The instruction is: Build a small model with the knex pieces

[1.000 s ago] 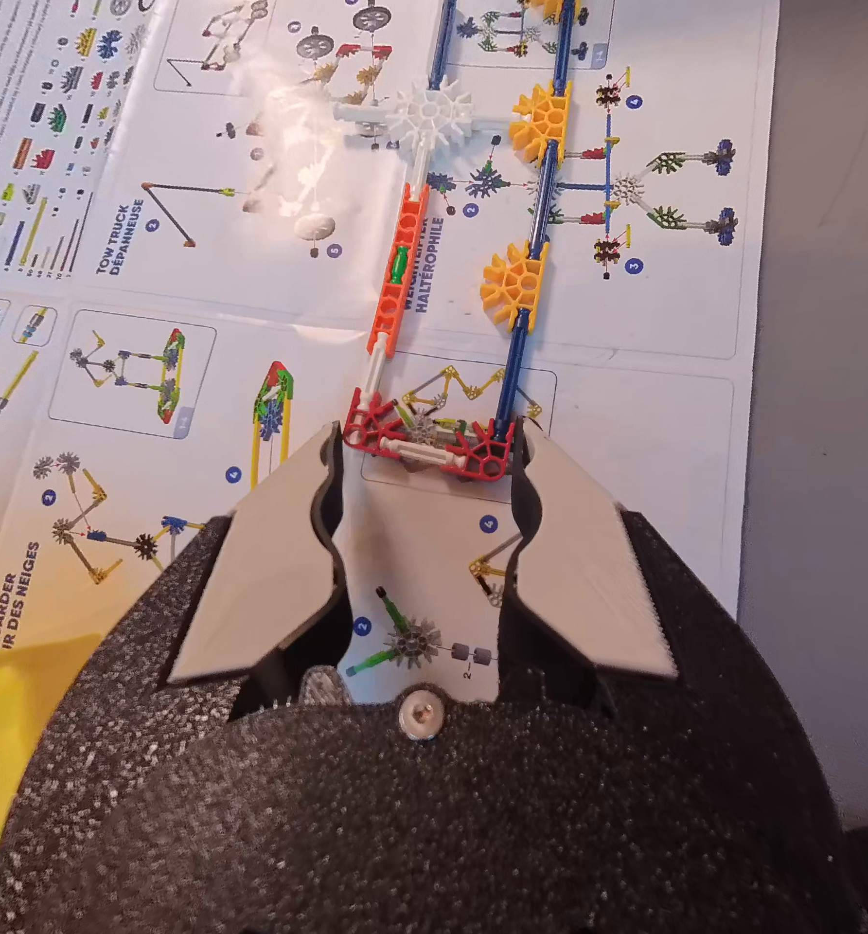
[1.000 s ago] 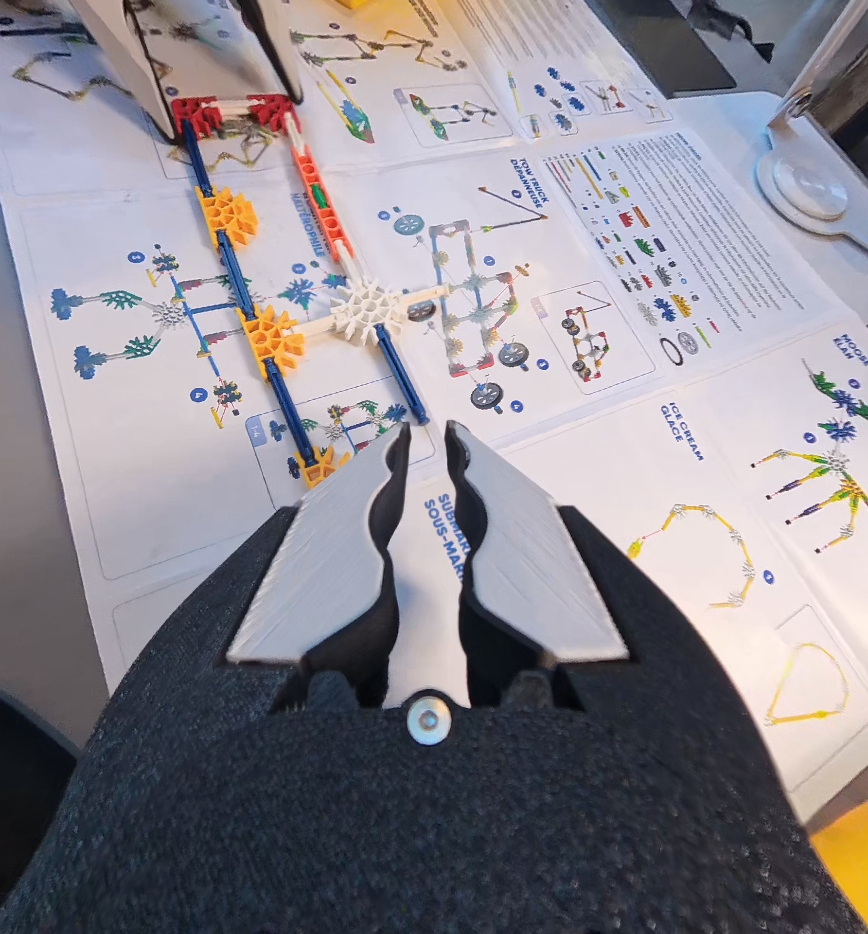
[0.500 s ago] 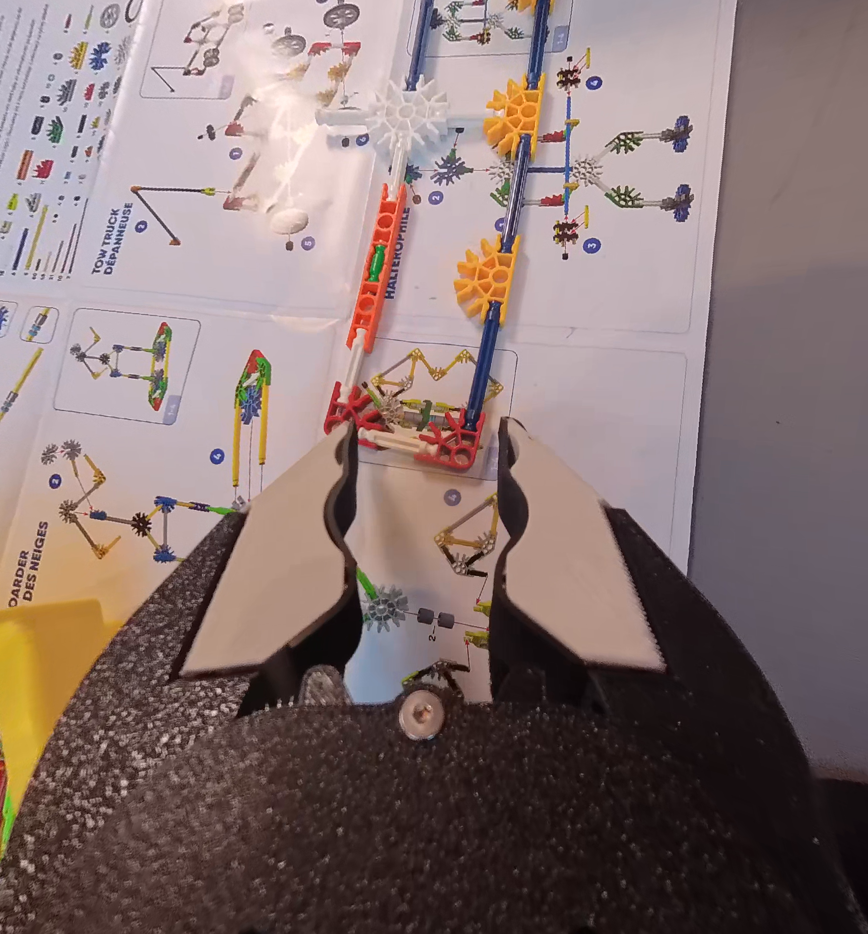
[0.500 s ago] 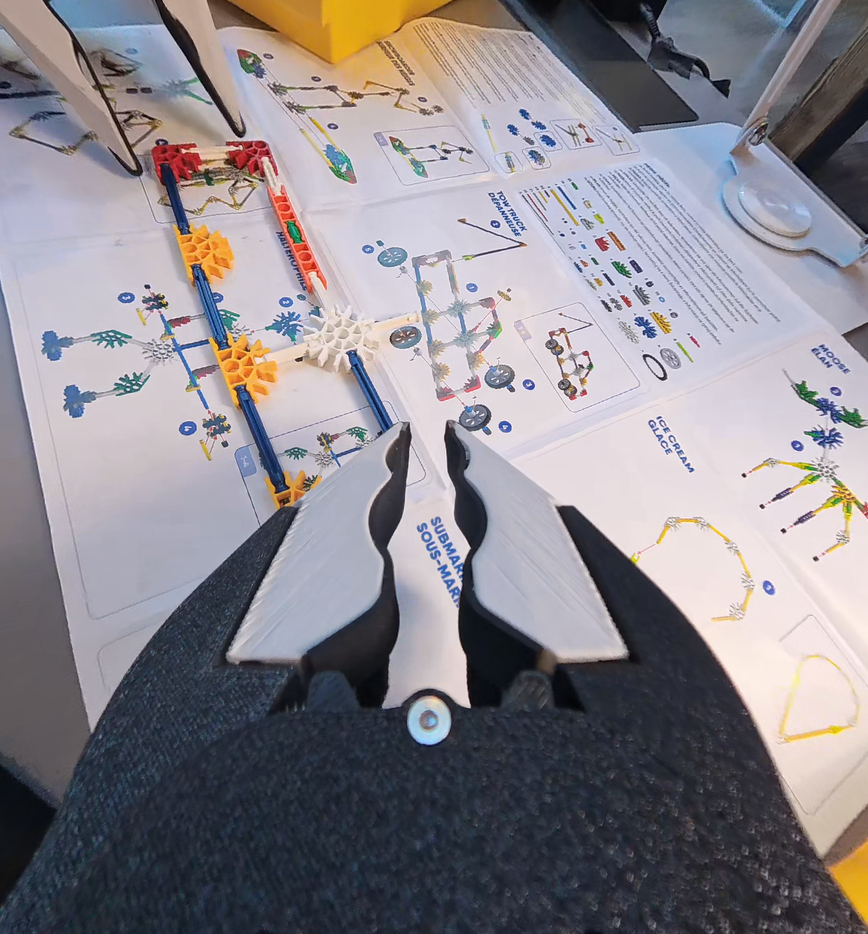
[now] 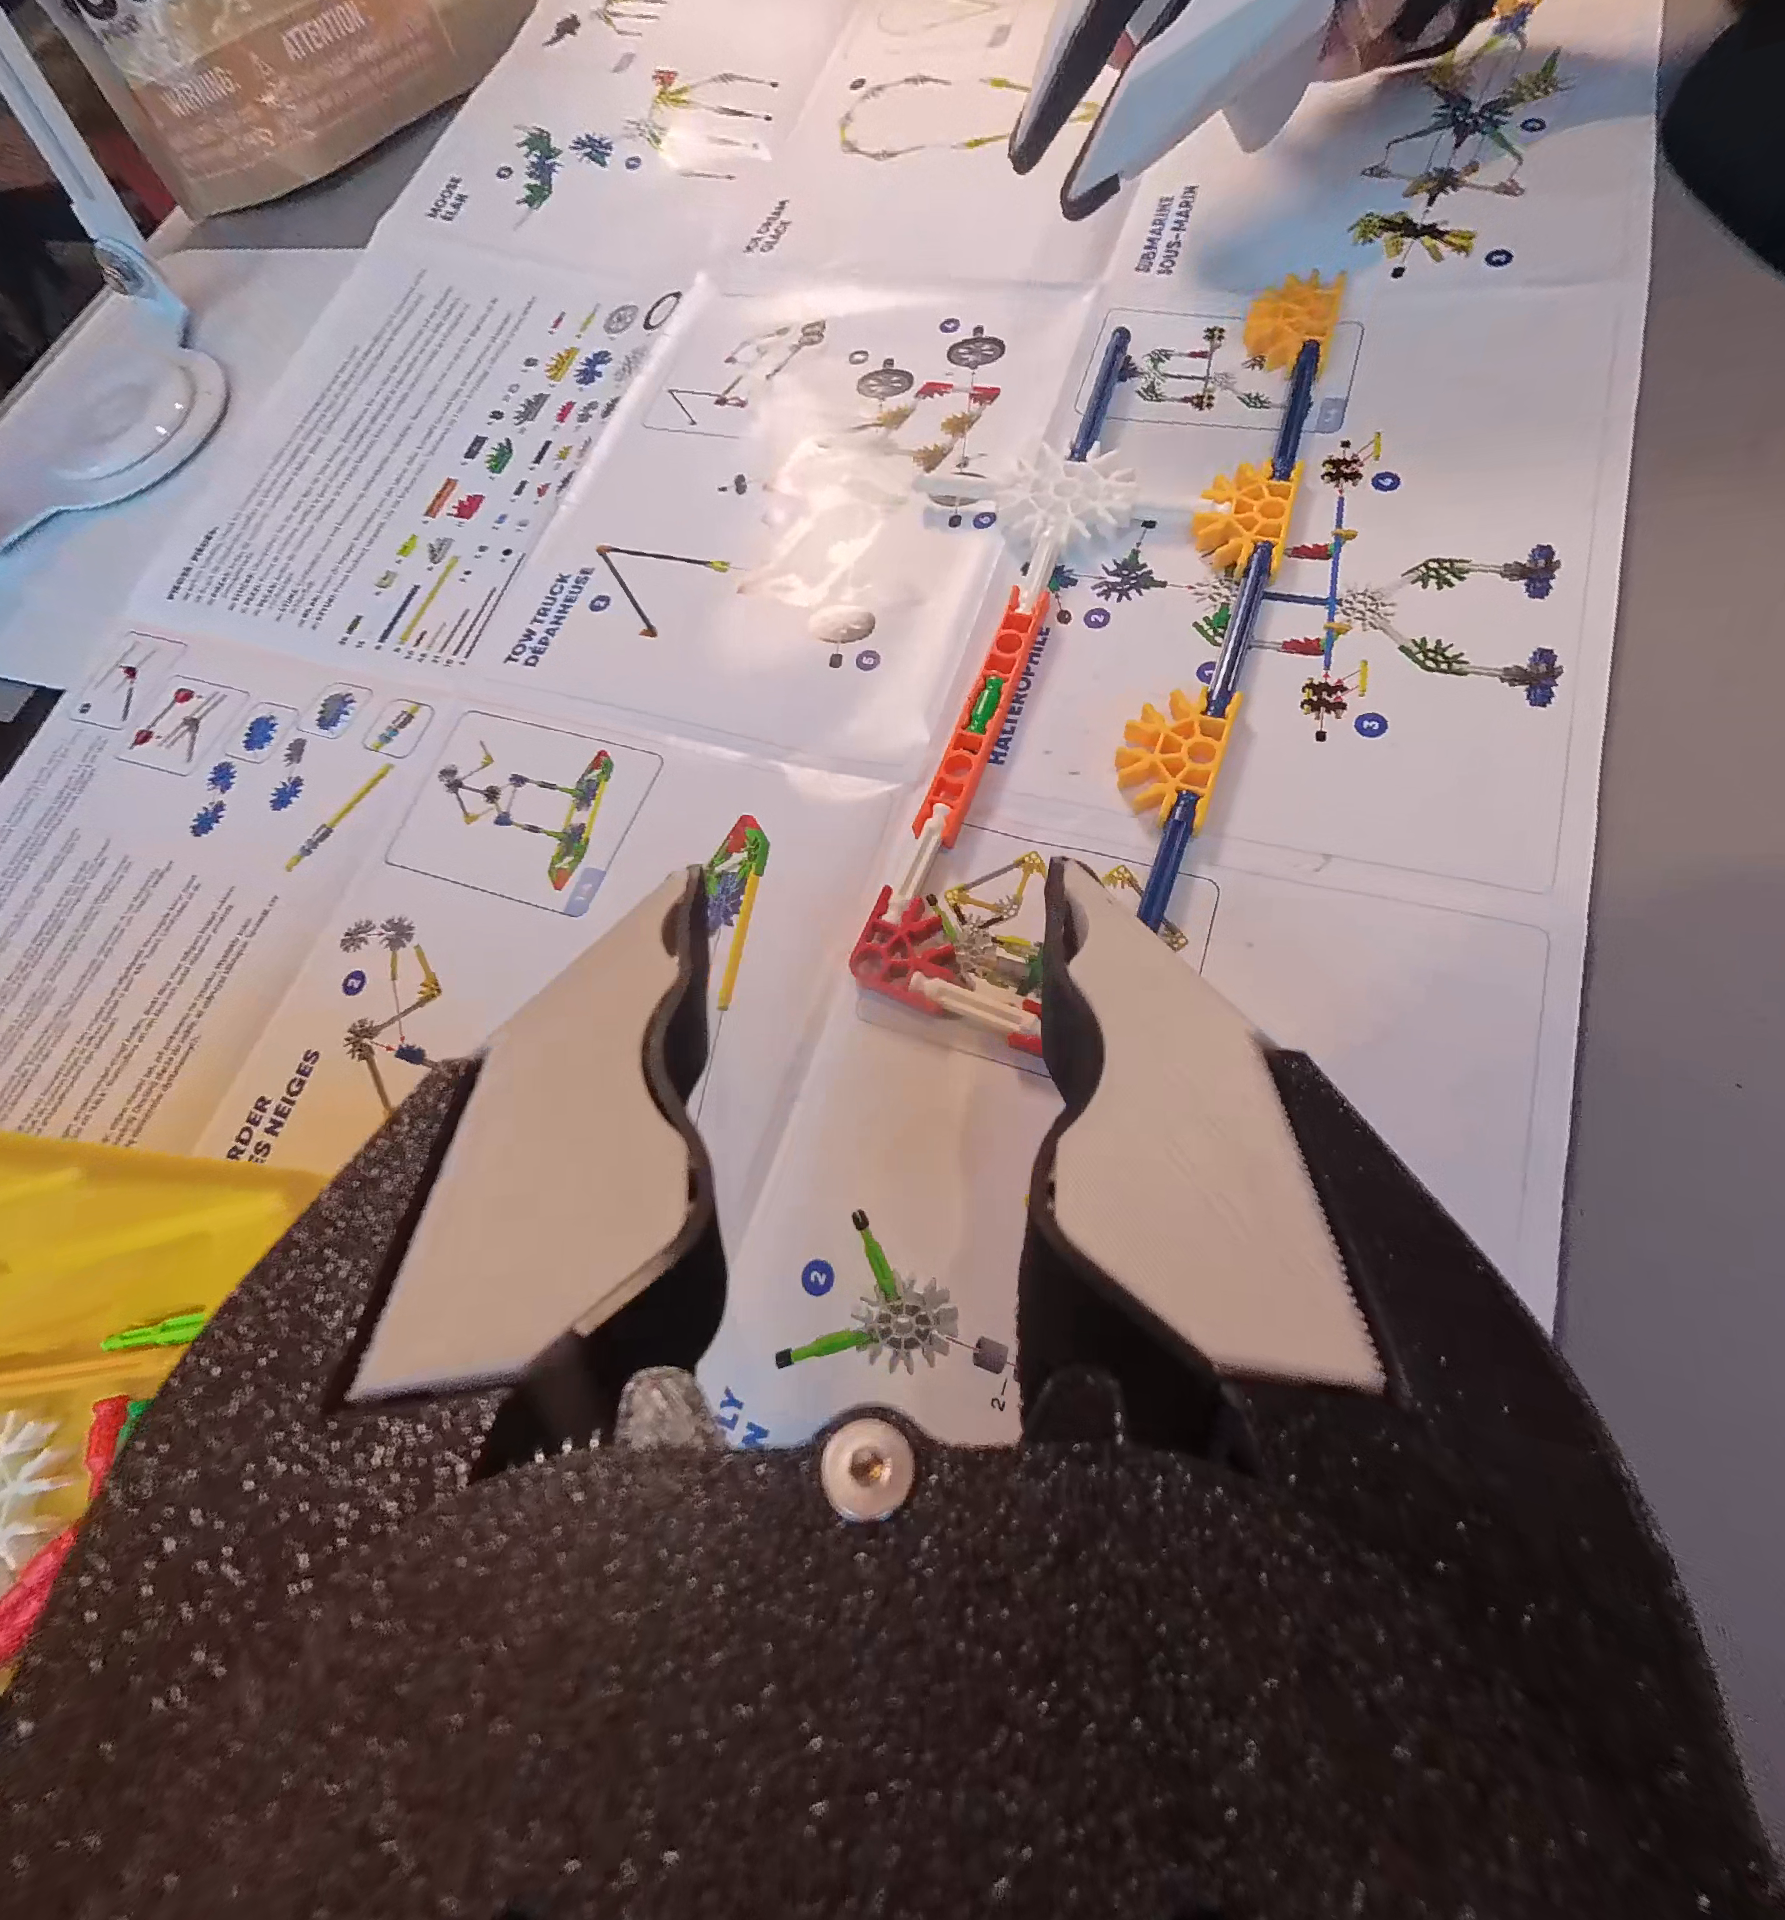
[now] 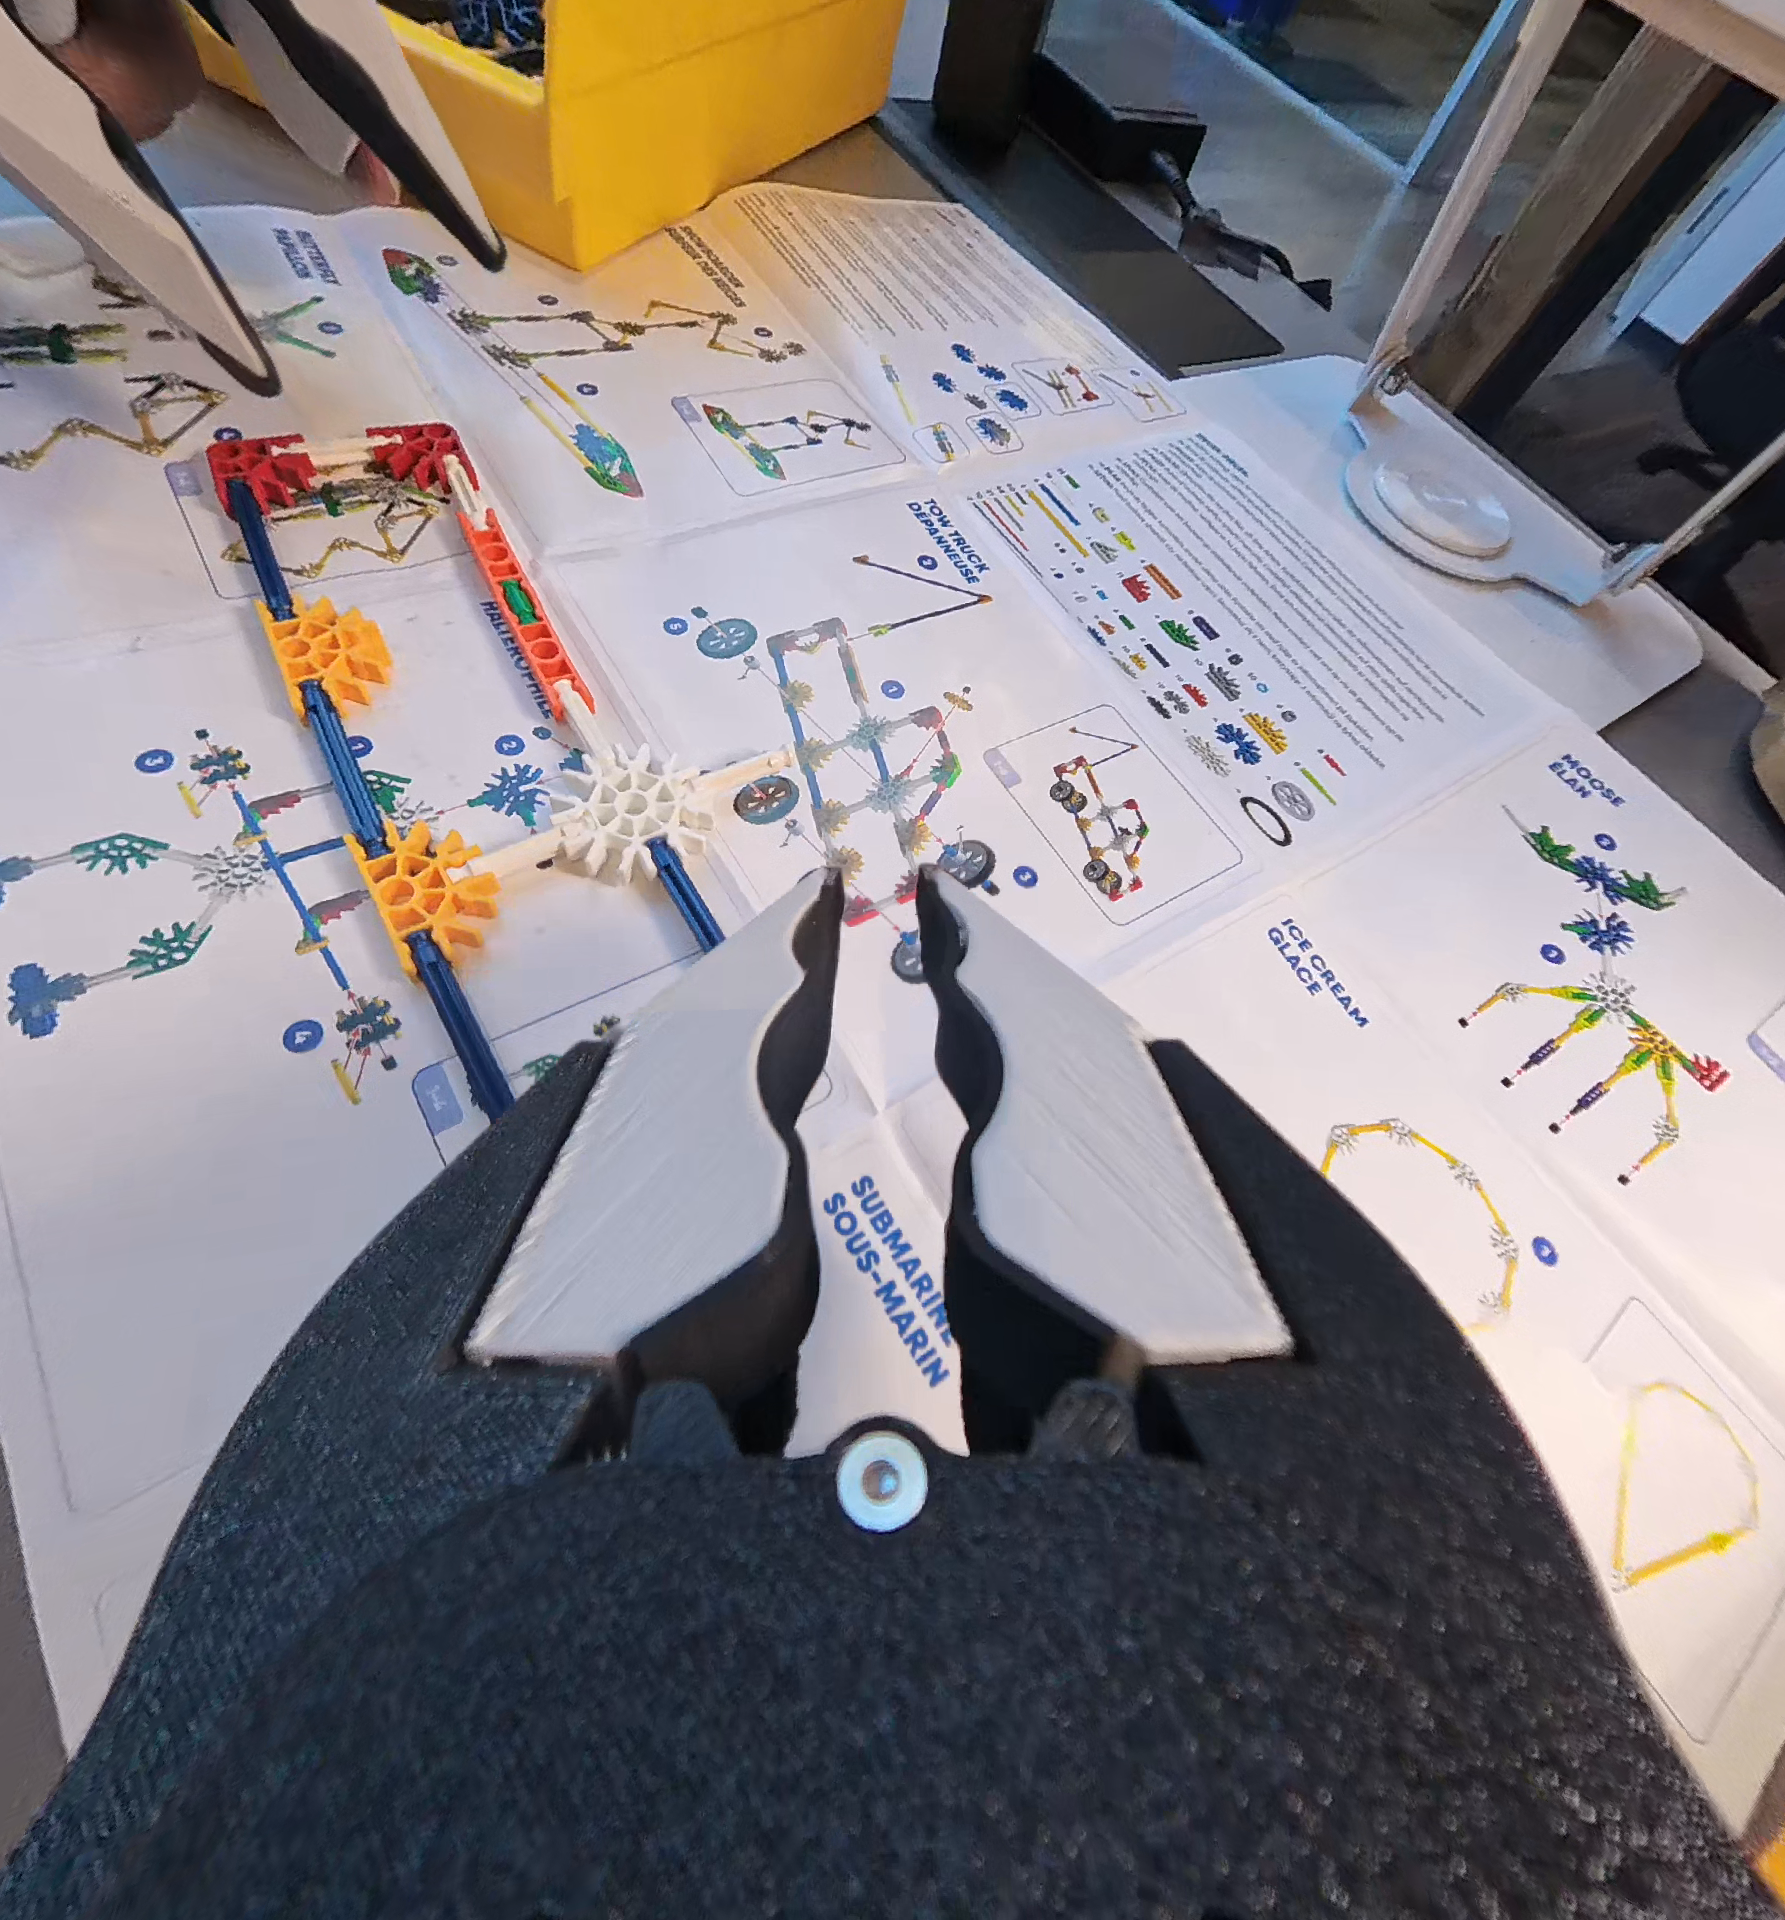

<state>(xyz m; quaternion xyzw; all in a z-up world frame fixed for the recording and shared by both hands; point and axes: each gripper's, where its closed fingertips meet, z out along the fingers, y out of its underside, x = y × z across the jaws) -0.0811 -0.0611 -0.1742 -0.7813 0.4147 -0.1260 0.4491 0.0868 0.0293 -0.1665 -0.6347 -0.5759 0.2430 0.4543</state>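
The left gripper has been lifted away from the red end of the rod-and-connector frame, fingers spread wide and empty. The frame is laid flat on the instruction sheet, its long axis running from one gripper toward the other. The right gripper is held above the sheet, narrowly parted, nothing gripped.

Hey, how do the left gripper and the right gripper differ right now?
The left gripper stands wide open, while the right gripper shows only a narrow gap between its fingertips. The left gripper is beside the red connector end of the rod-and-connector model; the right gripper is over the printed instruction sheet, near a blue rod. Both have white fingers, hold nothing, and are on black bodies.
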